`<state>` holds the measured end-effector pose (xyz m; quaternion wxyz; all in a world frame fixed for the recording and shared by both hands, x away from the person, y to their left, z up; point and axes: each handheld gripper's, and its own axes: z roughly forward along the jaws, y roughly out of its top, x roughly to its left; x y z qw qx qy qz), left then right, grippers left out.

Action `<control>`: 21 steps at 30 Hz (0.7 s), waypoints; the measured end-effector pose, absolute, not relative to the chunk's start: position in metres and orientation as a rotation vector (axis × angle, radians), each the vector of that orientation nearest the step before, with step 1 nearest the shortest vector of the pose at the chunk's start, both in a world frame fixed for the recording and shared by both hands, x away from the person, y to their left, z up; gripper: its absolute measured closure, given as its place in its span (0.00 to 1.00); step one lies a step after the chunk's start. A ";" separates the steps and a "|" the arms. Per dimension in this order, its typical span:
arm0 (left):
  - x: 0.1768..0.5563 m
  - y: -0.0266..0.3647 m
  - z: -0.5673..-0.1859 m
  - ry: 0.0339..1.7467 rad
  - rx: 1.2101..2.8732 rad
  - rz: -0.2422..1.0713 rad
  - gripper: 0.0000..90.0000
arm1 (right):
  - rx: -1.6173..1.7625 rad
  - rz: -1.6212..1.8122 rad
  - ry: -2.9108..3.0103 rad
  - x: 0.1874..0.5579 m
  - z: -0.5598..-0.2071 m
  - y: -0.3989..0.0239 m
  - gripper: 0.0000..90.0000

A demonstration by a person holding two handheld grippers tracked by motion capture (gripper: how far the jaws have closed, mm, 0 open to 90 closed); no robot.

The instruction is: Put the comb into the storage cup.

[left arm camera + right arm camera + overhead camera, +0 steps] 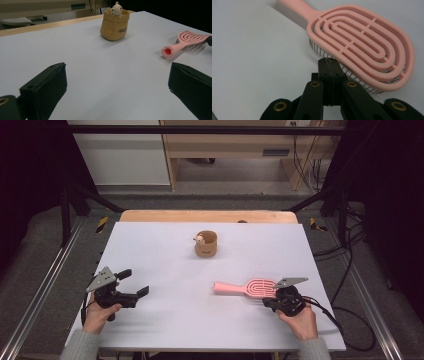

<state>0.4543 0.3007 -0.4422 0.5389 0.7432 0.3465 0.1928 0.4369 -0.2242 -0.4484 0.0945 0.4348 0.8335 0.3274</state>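
A pink vented hairbrush [248, 287] lies bristles down on the white table, handle pointing left; it also appears at the right of the left gripper view [186, 41]. My right gripper [270, 302] sits just behind the brush head. In the right gripper view its jaws are pressed together, and the right gripper's tips [329, 62] rest against the bristles under the rim of the brush head [362, 42]. I see nothing between the jaws. My left gripper [134, 282] rests at the table's left with its jaws wide apart and nothing between them [117, 95].
A tan pouch-shaped holder [206, 244] with a small pale figure at its rim stands upright at the back middle of the table [115, 25]. The white tabletop [200, 325] ends in a wooden strip [207, 216] at the far edge. Cables trail off the right side.
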 end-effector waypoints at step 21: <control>0.455 0.301 -0.443 0.828 1.769 0.460 0.02 | 1.197 1.159 2.402 0.434 -0.431 -0.213 0.97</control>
